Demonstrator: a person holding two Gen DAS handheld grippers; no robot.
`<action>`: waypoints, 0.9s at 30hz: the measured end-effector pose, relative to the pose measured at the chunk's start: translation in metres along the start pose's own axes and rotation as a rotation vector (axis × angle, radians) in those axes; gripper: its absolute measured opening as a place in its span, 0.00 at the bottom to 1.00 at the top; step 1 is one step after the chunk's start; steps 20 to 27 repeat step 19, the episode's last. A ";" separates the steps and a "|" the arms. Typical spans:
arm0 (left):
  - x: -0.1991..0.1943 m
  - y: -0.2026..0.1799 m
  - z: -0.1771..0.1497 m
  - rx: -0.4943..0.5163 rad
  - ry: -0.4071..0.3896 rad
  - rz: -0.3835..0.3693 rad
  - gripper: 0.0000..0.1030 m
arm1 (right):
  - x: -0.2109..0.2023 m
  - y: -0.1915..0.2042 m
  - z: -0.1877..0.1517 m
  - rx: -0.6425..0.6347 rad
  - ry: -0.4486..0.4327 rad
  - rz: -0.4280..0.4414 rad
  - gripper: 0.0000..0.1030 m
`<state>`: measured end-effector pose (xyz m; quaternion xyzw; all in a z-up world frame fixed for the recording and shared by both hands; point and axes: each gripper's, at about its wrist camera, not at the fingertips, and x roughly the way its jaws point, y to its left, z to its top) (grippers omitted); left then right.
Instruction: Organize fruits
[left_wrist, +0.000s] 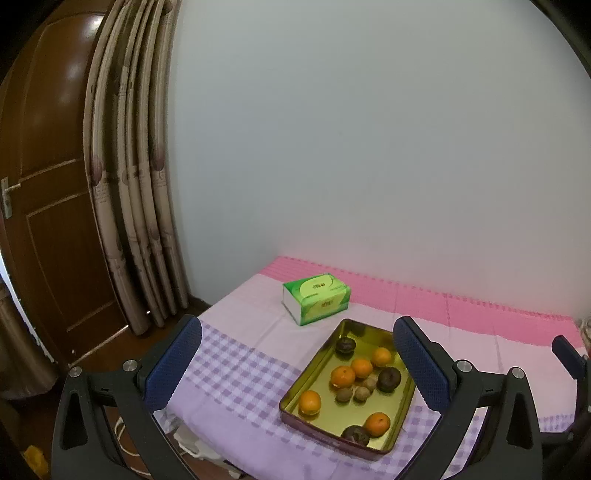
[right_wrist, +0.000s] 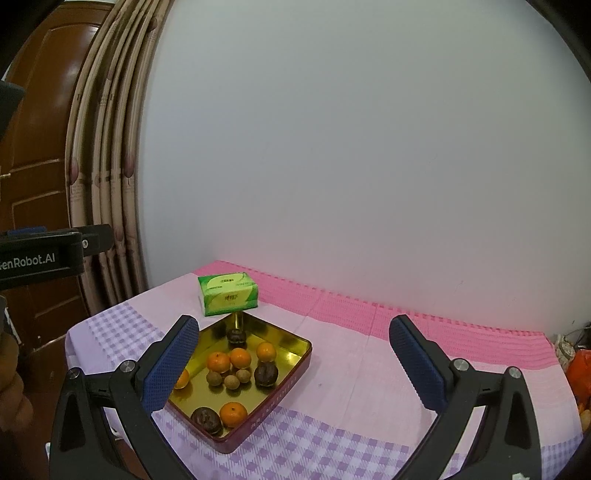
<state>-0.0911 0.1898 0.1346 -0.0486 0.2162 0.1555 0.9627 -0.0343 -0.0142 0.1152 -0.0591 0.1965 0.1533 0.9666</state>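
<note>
A gold-lined tin tray (left_wrist: 295, 397) (right_wrist: 295, 341) with dark red outer walls lies on the table. Inside are several oranges (left_wrist: 342, 376) (right_wrist: 218, 361), three dark wrinkled fruits (left_wrist: 388, 379) (right_wrist: 266, 373) and three small brown round fruits (left_wrist: 362, 393) (right_wrist: 231, 381). My left gripper (left_wrist: 297, 363) is open, held above and short of the tray with nothing between its fingers. My right gripper (right_wrist: 293, 363) is open too and holds nothing; its left finger hides part of one orange at the tray's left side.
A green tissue box (left_wrist: 316, 298) (right_wrist: 228, 293) stands behind the tray. A purple checked cloth (left_wrist: 236, 369) (right_wrist: 332, 435) covers the table and a pink mat (left_wrist: 461, 306) (right_wrist: 443, 332) runs along the white wall. Curtains and a brown door are left. Orange items (right_wrist: 580, 373) sit far right.
</note>
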 end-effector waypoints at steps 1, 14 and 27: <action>0.001 0.000 -0.001 0.004 0.003 0.000 1.00 | 0.001 0.000 -0.001 0.000 0.003 0.001 0.99; 0.024 -0.009 -0.015 0.043 0.080 -0.026 1.00 | 0.076 -0.089 -0.062 -0.007 0.267 -0.078 0.99; 0.036 -0.017 -0.021 0.069 0.127 -0.009 1.00 | 0.119 -0.177 -0.115 -0.008 0.472 -0.220 0.99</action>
